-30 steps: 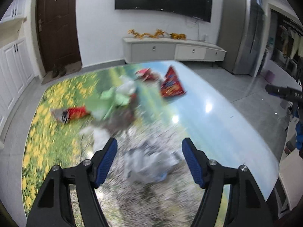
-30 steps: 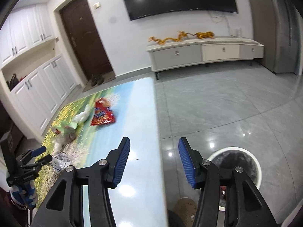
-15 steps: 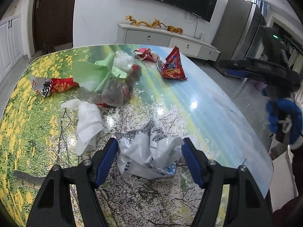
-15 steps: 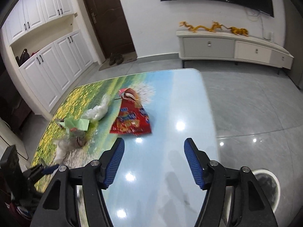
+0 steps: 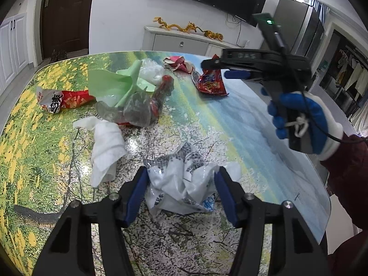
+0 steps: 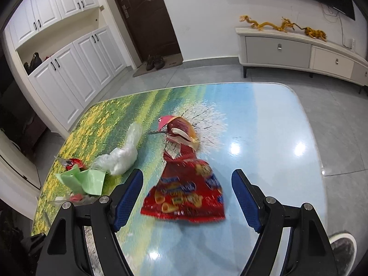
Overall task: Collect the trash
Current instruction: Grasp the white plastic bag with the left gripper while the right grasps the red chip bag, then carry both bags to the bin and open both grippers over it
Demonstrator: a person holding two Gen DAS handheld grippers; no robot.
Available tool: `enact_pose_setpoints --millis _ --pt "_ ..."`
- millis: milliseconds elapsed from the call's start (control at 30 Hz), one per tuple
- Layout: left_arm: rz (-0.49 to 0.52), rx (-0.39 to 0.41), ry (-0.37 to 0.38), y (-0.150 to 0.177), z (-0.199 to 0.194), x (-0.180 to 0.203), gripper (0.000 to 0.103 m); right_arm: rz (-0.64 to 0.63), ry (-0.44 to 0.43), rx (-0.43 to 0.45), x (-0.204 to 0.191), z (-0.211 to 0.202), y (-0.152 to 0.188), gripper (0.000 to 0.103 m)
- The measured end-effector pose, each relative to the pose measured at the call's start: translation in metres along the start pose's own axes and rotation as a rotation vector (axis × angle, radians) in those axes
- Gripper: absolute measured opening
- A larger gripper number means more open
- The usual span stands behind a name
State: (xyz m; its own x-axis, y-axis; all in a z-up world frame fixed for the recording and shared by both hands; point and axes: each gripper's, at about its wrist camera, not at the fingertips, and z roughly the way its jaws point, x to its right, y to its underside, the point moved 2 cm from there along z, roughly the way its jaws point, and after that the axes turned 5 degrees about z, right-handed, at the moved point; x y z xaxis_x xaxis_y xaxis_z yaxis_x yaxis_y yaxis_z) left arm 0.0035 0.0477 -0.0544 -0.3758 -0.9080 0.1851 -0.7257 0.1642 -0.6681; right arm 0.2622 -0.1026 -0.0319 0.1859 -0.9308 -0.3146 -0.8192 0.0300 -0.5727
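Observation:
My left gripper is open around a crumpled white printed plastic bag on the table; the pads stand at its sides. My right gripper is open just above a red snack bag, which lies between its fingers. In the left wrist view the right gripper hovers over that red snack bag. Other trash: a white tissue, a clear crushed bottle, green paper, a red-and-white wrapper, a torn red carton, and a clear bag.
The table bears a landscape print, with its rounded right edge at the grey floor. A white TV cabinet stands against the far wall and white cupboards at the left. A shoe shows at the bottom right.
My left gripper has moved forward so its fingers flank the white bag. My right gripper has swung over the table and come down close over the red snack bag.

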Motion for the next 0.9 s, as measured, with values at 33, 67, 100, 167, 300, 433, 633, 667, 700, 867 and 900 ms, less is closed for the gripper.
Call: enact_pose_setpoints --millis 33,67,100,167,300,433,633,667,700,867,900 --pt "0.000 0.000 0.000 0.000 0.000 0.000 0.055 0.000 -0.002 -0.004 0.001 0.003 0.000 0.078" --pt "-0.002 0.000 0.000 0.000 0.000 -0.001 0.054 0.004 0.001 -0.013 0.002 0.006 0.001 0.076" --pt "-0.003 0.001 0.000 0.000 0.000 -0.001 0.053 0.010 0.006 -0.021 0.004 0.009 0.002 0.068" --pt "-0.003 0.002 0.001 0.000 0.000 -0.001 0.050 0.021 0.002 -0.031 0.007 0.013 0.006 0.063" --pt "0.008 0.003 0.002 0.001 -0.002 0.003 0.044 0.016 -0.007 -0.024 0.008 0.005 0.014 0.053" --pt "0.003 0.007 0.010 0.005 -0.005 0.009 0.038 0.007 -0.022 -0.033 0.008 -0.004 0.027 0.047" --pt "-0.035 0.015 0.014 0.013 -0.017 0.013 0.035 0.009 -0.044 -0.015 0.007 -0.033 0.050 0.038" --pt "-0.035 0.017 0.011 0.014 -0.019 0.014 0.035 0.009 -0.051 -0.009 0.007 -0.040 0.054 0.037" --pt "-0.034 0.022 0.006 0.016 -0.023 0.016 0.035 0.009 -0.057 -0.001 0.007 -0.048 0.058 0.036" --pt "-0.023 0.047 -0.005 0.014 -0.040 0.026 0.034 0.022 -0.080 0.046 0.009 -0.092 0.079 0.036" --pt "-0.018 0.052 -0.005 0.013 -0.043 0.029 0.034 0.027 -0.082 0.057 0.011 -0.101 0.083 0.036"
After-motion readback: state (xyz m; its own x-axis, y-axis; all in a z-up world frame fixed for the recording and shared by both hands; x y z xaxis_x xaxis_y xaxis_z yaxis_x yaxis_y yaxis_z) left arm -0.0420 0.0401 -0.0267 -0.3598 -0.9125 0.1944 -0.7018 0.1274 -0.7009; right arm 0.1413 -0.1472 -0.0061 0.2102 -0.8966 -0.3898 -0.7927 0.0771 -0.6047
